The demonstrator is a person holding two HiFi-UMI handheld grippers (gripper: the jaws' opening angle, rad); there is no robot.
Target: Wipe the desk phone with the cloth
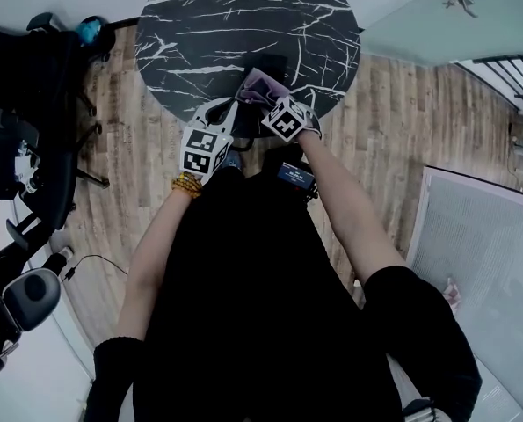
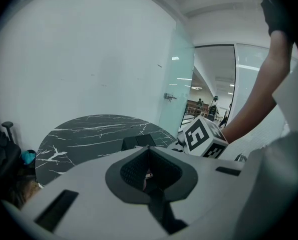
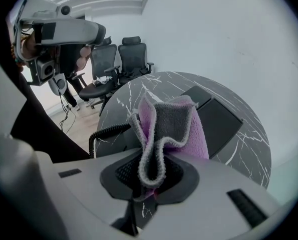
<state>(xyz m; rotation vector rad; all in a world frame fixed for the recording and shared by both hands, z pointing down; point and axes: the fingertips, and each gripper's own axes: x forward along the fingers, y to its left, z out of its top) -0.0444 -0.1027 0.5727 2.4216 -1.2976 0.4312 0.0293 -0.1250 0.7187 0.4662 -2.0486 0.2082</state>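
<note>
- Over the near edge of the round table [image 1: 208,25], the right gripper [image 3: 150,166] is pinching a purple-and-grey cloth [image 3: 171,124]. Its jaws are closing on the bunched lower fold while the rest is standing up loose.
- The desk phone [image 3: 214,119] is lying on the table just beyond the cloth, which does not seem to be touching it.
- The left gripper [image 2: 149,154] is hovering alongside, jaws together on nothing.
- To wipe well, I'd be laying the loose flap flat on the phone and dragging gently, minding the coiled cord [image 3: 101,134].

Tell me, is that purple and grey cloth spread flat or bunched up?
Bunched up: the purple and grey cloth stands crumpled in folds, pinched by the right gripper.
</note>
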